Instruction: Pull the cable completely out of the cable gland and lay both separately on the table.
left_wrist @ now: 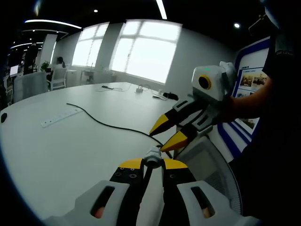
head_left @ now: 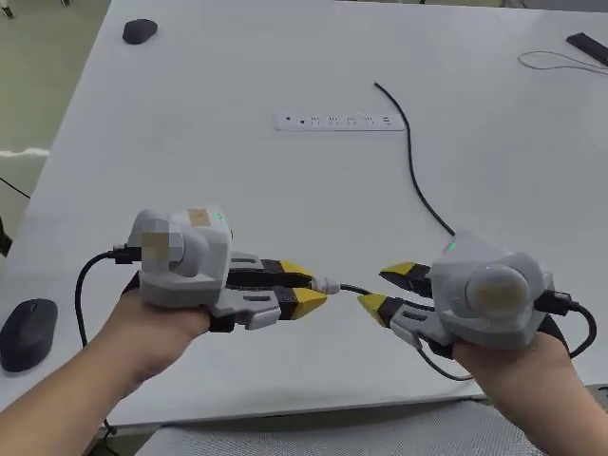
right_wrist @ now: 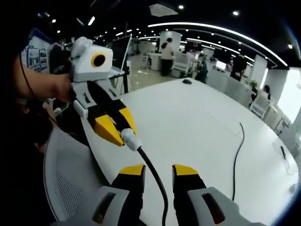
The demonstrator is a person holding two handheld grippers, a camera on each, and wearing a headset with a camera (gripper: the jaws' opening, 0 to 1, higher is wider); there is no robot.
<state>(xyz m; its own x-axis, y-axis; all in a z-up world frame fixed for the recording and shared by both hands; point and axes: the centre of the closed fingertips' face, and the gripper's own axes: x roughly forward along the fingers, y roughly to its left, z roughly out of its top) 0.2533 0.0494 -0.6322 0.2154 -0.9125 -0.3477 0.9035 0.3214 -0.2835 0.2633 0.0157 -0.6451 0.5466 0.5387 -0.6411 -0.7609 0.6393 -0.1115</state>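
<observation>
My left gripper [head_left: 312, 289] is shut on a small white cable gland [head_left: 328, 284], just above the near edge of the white table [head_left: 237, 171]. A black cable [head_left: 414, 176] leaves the gland and runs right, then away across the table. My right gripper [head_left: 378, 288] faces the left one, open, with the cable passing between its jaws. In the left gripper view the gland [left_wrist: 152, 155] sits pinched at my left gripper [left_wrist: 153, 164], and the right gripper [left_wrist: 160, 140] points at it. In the right gripper view the cable [right_wrist: 153, 169] runs through my right gripper [right_wrist: 159, 170] to the gland [right_wrist: 130, 138].
A white power strip [head_left: 337, 122] lies mid-table beyond the cable's far end. One dark mouse [head_left: 140, 30] sits at the far left, another [head_left: 27, 332] at the near left. A black device [head_left: 587, 46] and thin wire lie far right. A mesh chair [head_left: 313, 432] stands below.
</observation>
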